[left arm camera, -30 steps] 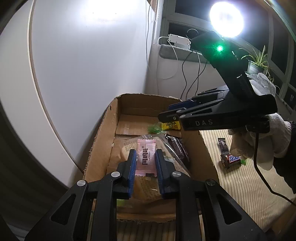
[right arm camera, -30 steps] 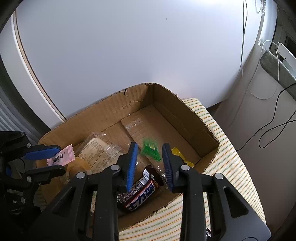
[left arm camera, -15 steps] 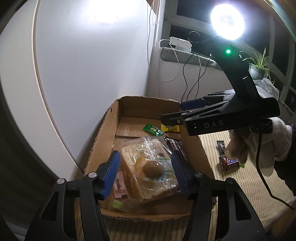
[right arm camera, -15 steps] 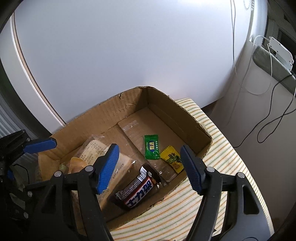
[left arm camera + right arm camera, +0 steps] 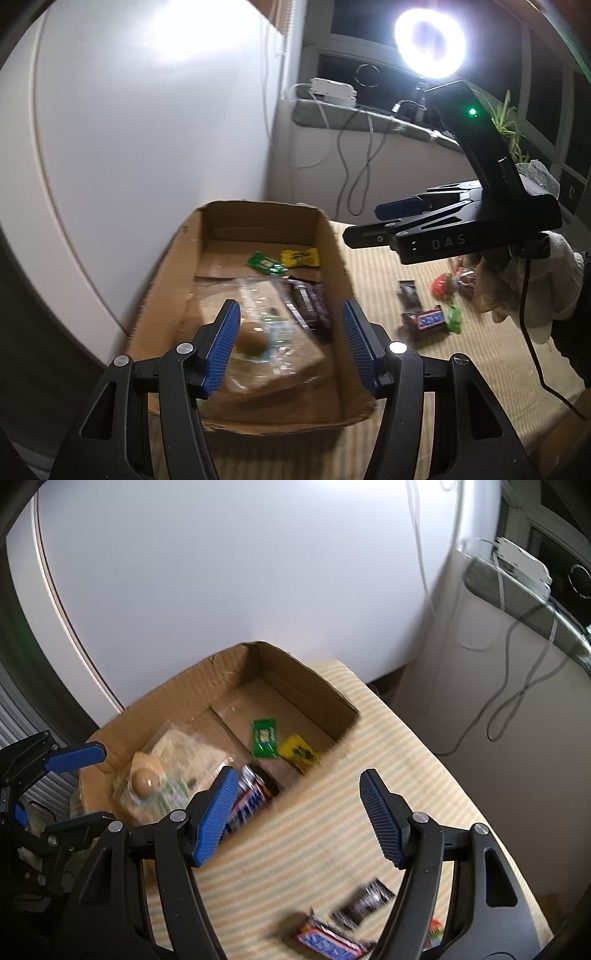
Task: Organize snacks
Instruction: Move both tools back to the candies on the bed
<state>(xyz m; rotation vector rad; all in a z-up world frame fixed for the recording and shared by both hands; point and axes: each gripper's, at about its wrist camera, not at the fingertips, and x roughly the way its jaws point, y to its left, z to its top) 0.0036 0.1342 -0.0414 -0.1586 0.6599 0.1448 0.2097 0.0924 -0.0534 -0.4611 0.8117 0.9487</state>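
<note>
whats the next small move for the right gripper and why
Probably lower the right gripper toward the blue candy bar on the striped cloth and close on it. The gripper is open and empty, the bar lies outside the cardboard box, and other snacks are already inside.

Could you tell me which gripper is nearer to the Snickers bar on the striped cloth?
Right. The right gripper hangs just above the Snickers bar; the left gripper is over the cardboard box.
</note>
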